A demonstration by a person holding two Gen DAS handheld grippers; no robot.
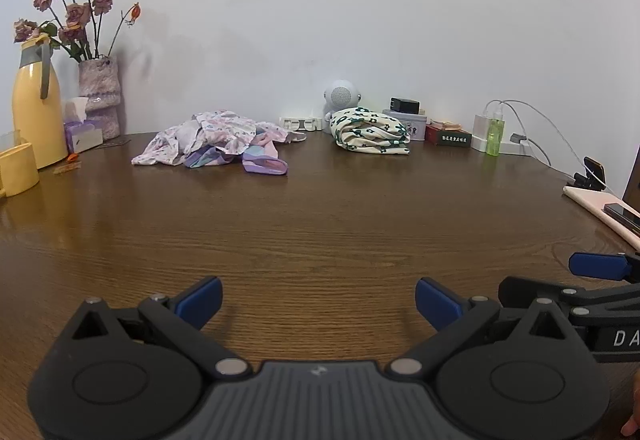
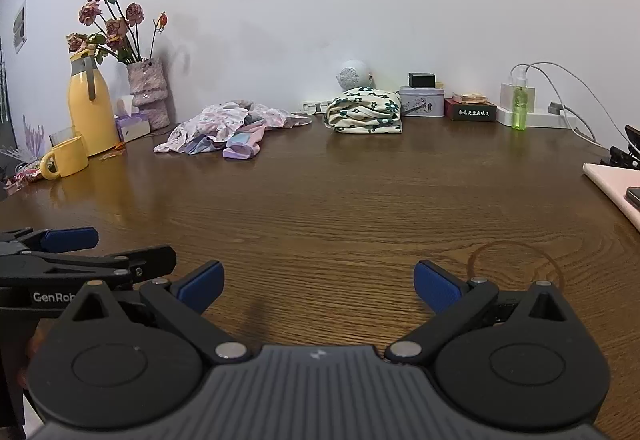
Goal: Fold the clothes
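A crumpled heap of pink and lilac floral clothes point(image 1: 216, 141) point(image 2: 232, 131) lies at the back of the brown wooden table point(image 1: 320, 224) point(image 2: 340, 199). To its right rests a folded cream garment with dark green flowers point(image 1: 370, 129) point(image 2: 366, 111). My left gripper point(image 1: 319, 302) hovers low over the near table, open and holding nothing. My right gripper point(image 2: 319, 286) is beside it, also open and bare. Both are far from the clothes. In each wrist view the other gripper shows at the frame's edge.
A yellow jug point(image 2: 90, 107), yellow mug point(image 2: 66, 157), tissue box point(image 2: 134, 127) and vase of dried roses point(image 2: 148, 91) stand back left. A tin point(image 2: 422, 101), dark box point(image 2: 472, 111), green bottle point(image 2: 520, 105), charger with cables point(image 2: 560, 111) line the wall. A pink pad with a phone point(image 2: 618, 187) lies right.
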